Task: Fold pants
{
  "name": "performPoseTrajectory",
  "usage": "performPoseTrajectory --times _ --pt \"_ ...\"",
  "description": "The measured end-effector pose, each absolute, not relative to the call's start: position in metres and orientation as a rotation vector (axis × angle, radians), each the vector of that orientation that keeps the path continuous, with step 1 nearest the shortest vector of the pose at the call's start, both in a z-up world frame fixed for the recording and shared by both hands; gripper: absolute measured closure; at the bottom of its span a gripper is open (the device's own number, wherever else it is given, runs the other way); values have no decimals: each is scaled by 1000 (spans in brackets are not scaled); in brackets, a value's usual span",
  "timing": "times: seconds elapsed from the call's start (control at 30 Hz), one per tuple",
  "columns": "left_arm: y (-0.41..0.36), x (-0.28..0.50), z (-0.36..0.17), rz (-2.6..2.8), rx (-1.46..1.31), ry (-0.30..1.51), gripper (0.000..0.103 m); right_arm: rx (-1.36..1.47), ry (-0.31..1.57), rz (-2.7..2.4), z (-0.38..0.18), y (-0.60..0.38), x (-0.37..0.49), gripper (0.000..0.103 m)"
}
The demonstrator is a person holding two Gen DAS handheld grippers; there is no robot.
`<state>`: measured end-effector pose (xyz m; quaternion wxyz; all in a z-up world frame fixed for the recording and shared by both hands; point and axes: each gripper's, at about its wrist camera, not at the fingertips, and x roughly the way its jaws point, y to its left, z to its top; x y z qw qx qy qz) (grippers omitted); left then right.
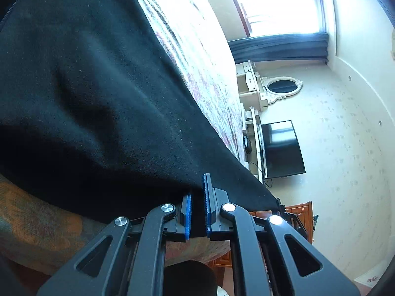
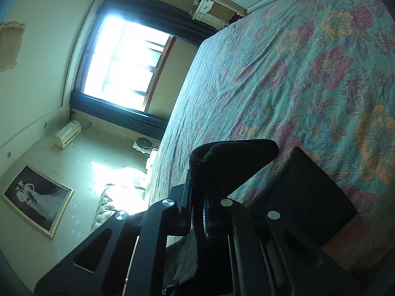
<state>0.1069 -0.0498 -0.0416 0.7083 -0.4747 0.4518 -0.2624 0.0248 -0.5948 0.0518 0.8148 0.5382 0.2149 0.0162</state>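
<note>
Left gripper [image 1: 197, 212] pinches the pants [image 1: 93, 98] at their edge — soft, limp black cloth, draped above the bed [image 1: 197, 56] near its side edge. Right gripper [image 2: 197, 212] is clamped on another bunched edge, over the floral bedspread [image 2: 308, 74] — best held by hems.

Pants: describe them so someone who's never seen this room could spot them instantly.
Find the bed with the floral bedspread, teal with pink and orange flowers. The pants are the plain black fabric draped over it, with one edge pinched in the jaws of the left gripper and another in the right gripper. Nothing else on the bed is dark or unpatterned.
</note>
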Motion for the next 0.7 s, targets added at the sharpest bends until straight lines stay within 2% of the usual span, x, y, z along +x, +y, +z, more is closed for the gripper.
performPoseTrajectory --times 0.13,0.33,0.47,0.63,0.7 --pt "-45 92 -48 -585 -1032 1039 95 1166 515 17 33 -597 -1 97" --pt "-45 79 -81 -543 -1012 1143 95 1259 657 -72 -38 -611 -29 97" --pt "-47 77 -82 -558 -975 1141 95 1300 711 -84 -63 -616 -38 94" --pt "-54 79 -80 -586 -958 1178 95 1310 712 -56 -55 -620 -38 77" --pt "-52 76 -80 -596 -961 1197 95 1245 718 -92 -38 -623 -37 75"
